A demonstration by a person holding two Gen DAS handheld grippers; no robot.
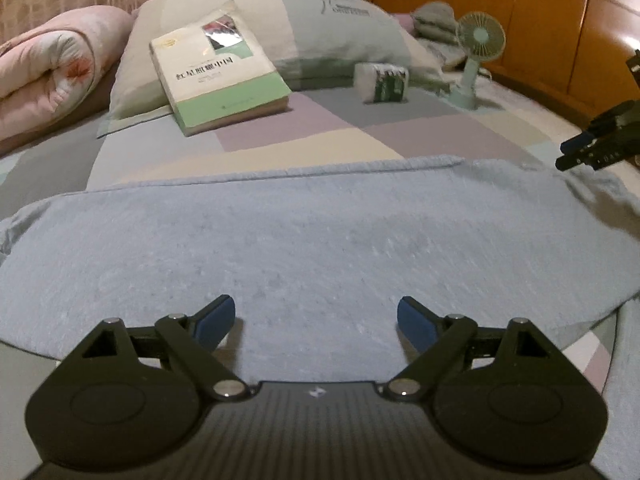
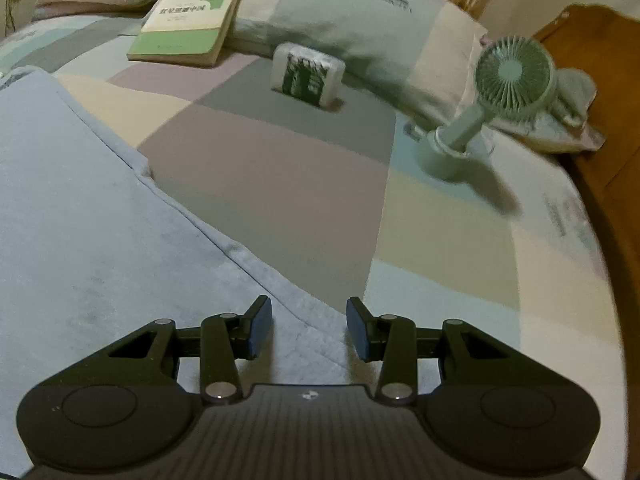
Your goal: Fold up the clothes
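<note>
our left gripper point(image 1: 316, 322) hangs with its jaws spread wide and nothing between them, its blue pads point(image 1: 216, 322) poised above the light blue garment point(image 1: 312, 236). that garment lies flat and spread directly beneath and ahead of it, reaching out to both sides, with its far hem running straight across in front of the fingers. out to the right of the left gripper, at the garment's far corner, we see the dark fingers of our right gripper point(image 1: 588, 152).

our right gripper point(image 2: 309, 328) stands partly open, gripping nothing; the garment's edge point(image 2: 240, 256) runs diagonally under its fingertips, cloth to its left and bare patchwork bedsheet point(image 2: 260, 176) ahead and to its right.

beyond the garment, ahead of both grippers, a book point(image 1: 218, 76) with a green and white cover leans on a pillow point(image 1: 340, 24). right of the book a small tissue pack point(image 1: 382, 82) rests on the sheet, and further right stands a pale green fan point(image 1: 478, 44) on its base. left of the book lies a rolled pink quilt point(image 1: 52, 76). a wooden headboard point(image 1: 560, 28) rises behind the fan. a person sits behind the pillow, mostly hidden.
</note>
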